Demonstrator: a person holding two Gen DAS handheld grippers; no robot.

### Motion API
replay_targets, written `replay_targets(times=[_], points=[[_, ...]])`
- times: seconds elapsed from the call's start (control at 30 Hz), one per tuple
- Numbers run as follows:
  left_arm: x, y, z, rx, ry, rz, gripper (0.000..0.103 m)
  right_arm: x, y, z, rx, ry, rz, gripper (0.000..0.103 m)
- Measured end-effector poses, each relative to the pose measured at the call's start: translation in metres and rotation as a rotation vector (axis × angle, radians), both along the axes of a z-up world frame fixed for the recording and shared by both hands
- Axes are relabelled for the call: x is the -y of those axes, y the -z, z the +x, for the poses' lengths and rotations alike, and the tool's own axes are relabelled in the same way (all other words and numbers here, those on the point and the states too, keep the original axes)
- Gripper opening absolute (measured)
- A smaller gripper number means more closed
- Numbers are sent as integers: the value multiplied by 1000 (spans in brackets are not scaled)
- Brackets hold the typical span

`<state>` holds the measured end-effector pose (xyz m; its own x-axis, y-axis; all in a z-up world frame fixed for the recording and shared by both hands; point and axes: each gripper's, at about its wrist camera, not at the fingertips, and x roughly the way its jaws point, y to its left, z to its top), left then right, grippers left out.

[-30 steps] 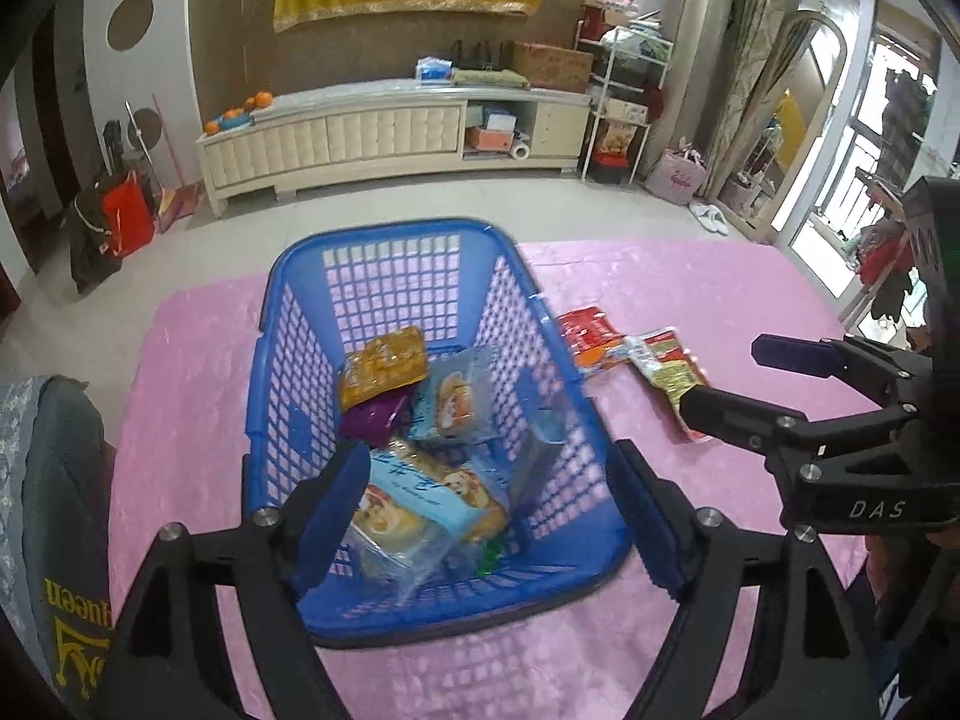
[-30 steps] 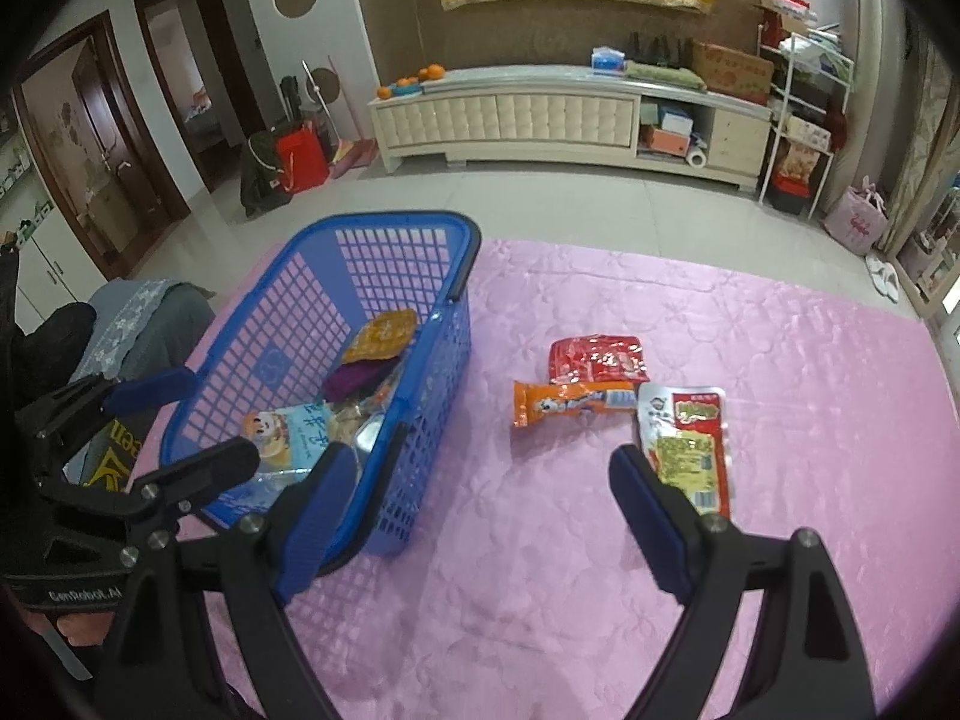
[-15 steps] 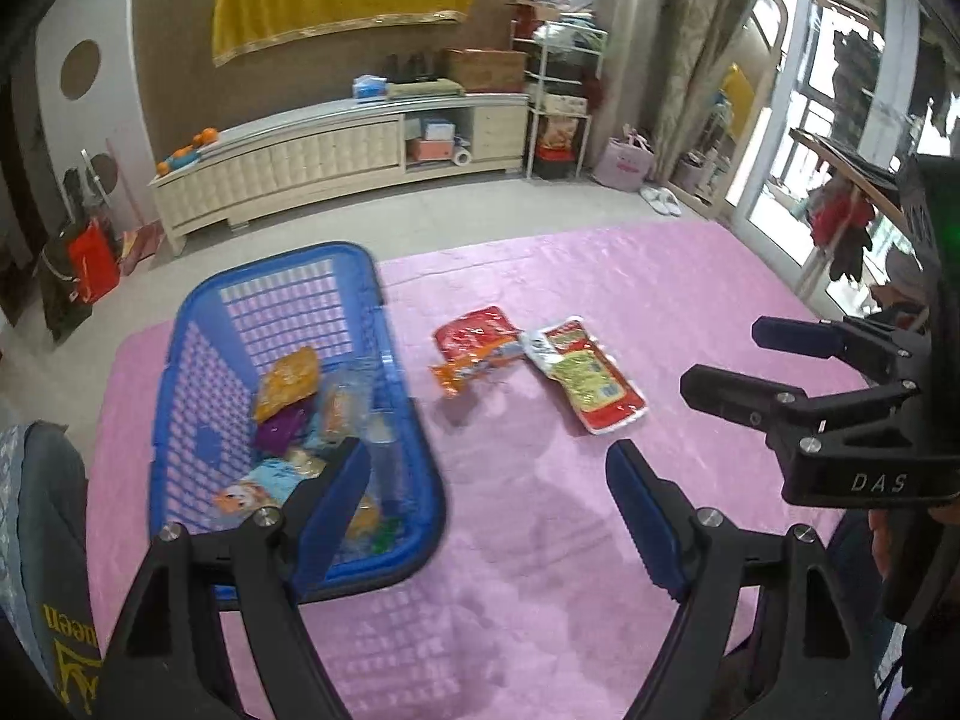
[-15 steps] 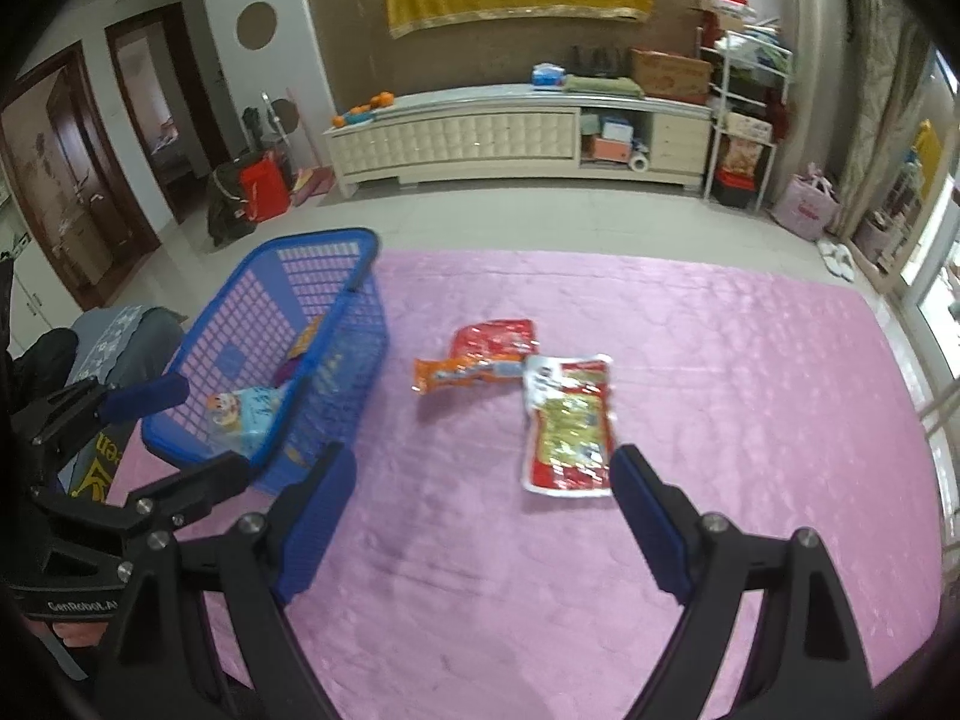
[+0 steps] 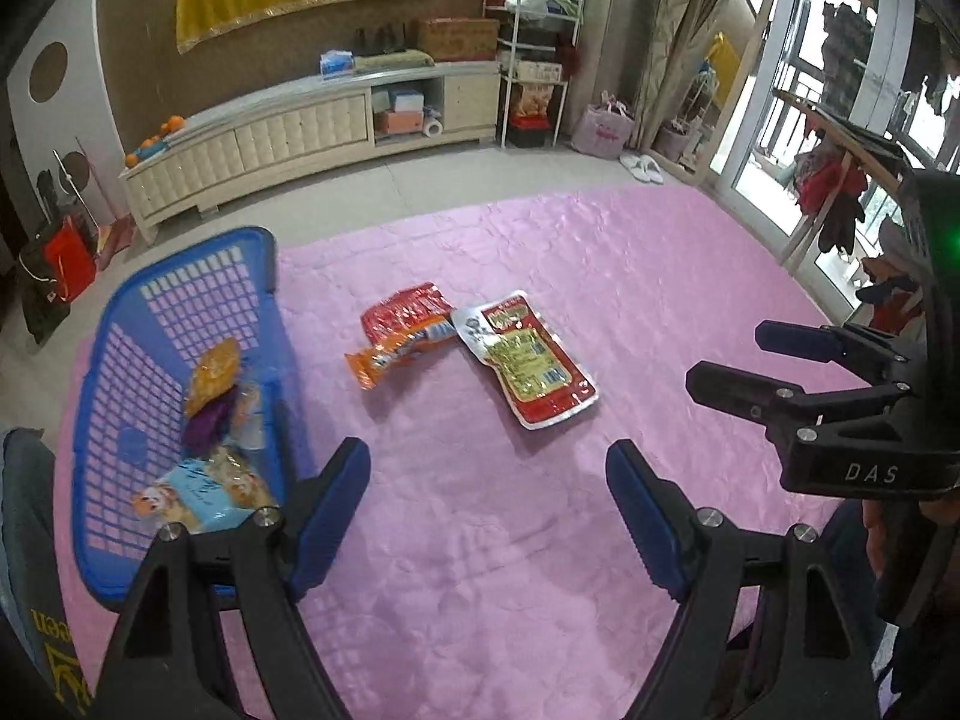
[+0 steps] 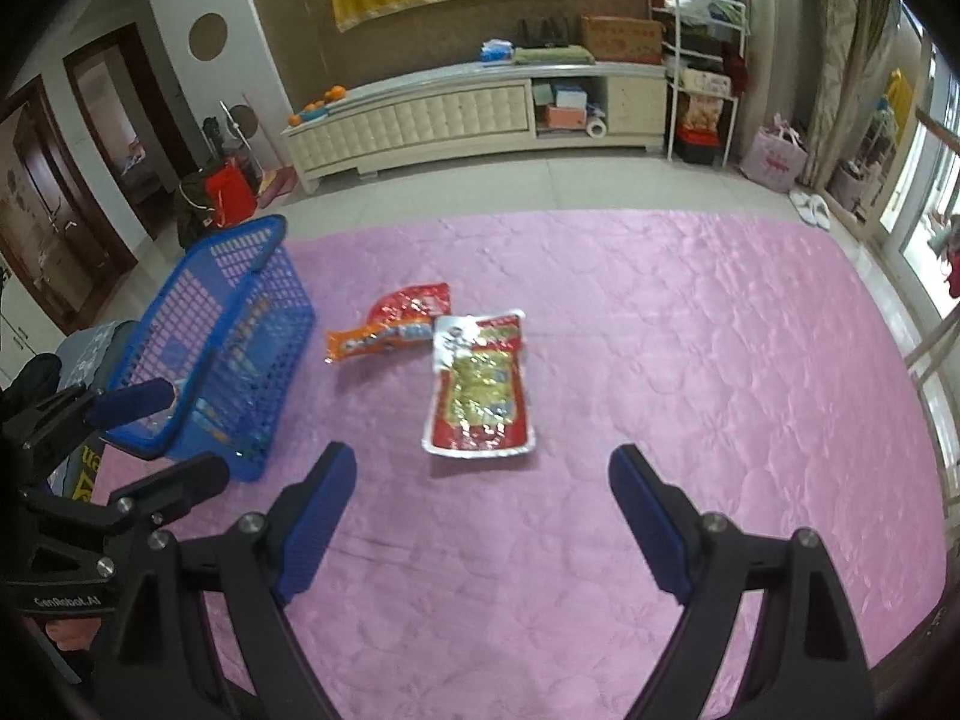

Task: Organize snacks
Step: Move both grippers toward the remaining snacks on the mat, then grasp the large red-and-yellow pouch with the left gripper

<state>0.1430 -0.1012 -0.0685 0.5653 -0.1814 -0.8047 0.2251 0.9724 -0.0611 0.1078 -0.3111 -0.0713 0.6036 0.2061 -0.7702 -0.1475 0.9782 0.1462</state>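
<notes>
A blue plastic basket (image 5: 198,276) (image 6: 240,264) with several snack packets inside stands at the left of the pink-covered table (image 5: 630,276). Three packets lie beside it on the cloth: a red one (image 5: 408,306) (image 6: 414,300), an orange one (image 5: 396,354) (image 6: 372,339) and a silver-and-red pouch (image 5: 528,366) (image 6: 480,396). My left gripper (image 5: 486,480) hangs open and empty above the cloth, just short of the pouch. My right gripper (image 6: 483,480) is also open and empty, with the pouch just ahead of its fingertips; it also shows in the left wrist view (image 5: 738,354).
A long cream cabinet (image 6: 468,114) and a shelf rack (image 6: 702,78) stand against the far wall beyond a strip of tiled floor. A glass door (image 5: 840,90) and hanging clothes are at the right. A dark cushion (image 5: 24,540) sits at the table's left edge.
Both grippers have swung to the right, away from the basket and over toward the loose packets. The basket has slid from the middle to the left of both views. The jaws kept their width.
</notes>
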Motion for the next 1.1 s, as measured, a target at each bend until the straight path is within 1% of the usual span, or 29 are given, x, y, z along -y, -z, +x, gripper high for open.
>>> replay_targets(times=[0.17,0.3,0.53,0.63,0.7,0.73,0.77,0.8,0.9,0.93,1.03,1.1], points=[[19,18,22,-58,-4,-9,79,20,11,10,-20,12,13,89],[30,33,49,-117,-19,-19,79,30,19,26,-33,14,15,89],[37,56,91,-157,-71,-49,79,54,33,64,-25,43,0,89],[37,68,104,-177,-89,-39,79,64,48,83,-32,63,11,89],[41,75,111,-188,-85,-13,90,69,55,90,-38,66,11,89],[43,78,114,-186,-85,-2,91,72,58,93,-35,67,6,89],[47,80,117,-183,-82,7,95,74,61,95,-32,69,-5,89],[48,82,120,-186,-79,8,103,76,63,96,-29,72,-12,89],[55,88,128,-206,-62,-25,103,85,72,98,-38,93,-32,89],[57,90,131,-212,-63,-25,103,88,73,100,-42,94,-35,89],[64,96,139,-220,-72,4,103,86,76,103,-59,91,-100,89],[67,100,144,-237,-82,6,103,86,79,105,-73,80,-119,89]])
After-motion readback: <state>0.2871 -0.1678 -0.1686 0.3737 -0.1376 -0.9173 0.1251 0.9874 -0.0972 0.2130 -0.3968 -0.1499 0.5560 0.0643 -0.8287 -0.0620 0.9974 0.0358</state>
